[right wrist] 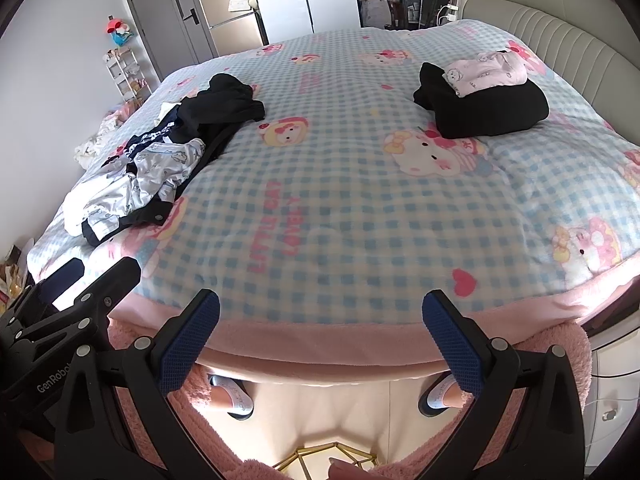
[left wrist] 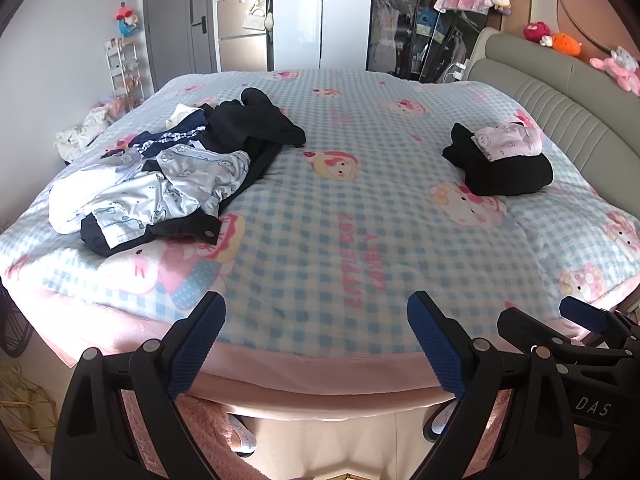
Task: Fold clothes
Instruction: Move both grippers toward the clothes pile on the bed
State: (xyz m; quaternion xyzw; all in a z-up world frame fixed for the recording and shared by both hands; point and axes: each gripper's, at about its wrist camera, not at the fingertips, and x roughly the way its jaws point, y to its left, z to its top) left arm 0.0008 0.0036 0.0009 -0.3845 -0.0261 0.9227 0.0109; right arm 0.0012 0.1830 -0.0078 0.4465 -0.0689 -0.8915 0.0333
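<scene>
Bed: blue-checked cartoon blanket (left wrist: 320, 216), middle bare.
Unfolded: loose heap of dark and pale-blue printed clothes (left wrist: 168, 184), left side.
Folded: black garment under pink printed one (left wrist: 504, 164), near headboard.
Claws: left claw (left wrist: 316, 344) and right claw (right wrist: 320, 336) both spread wide, empty.
Risk: tangled heap; pinching one piece may drag several.

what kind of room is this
Most likely a home bedroom: a large bed under a blue checked cartoon-cat blanket, a grey padded headboard, an open wardrobe of hanging clothes, and plush toys along the ledge.

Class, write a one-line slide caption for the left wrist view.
Open left tongs face a checked blanket: unfolded clothes left, folded stack right.
</scene>
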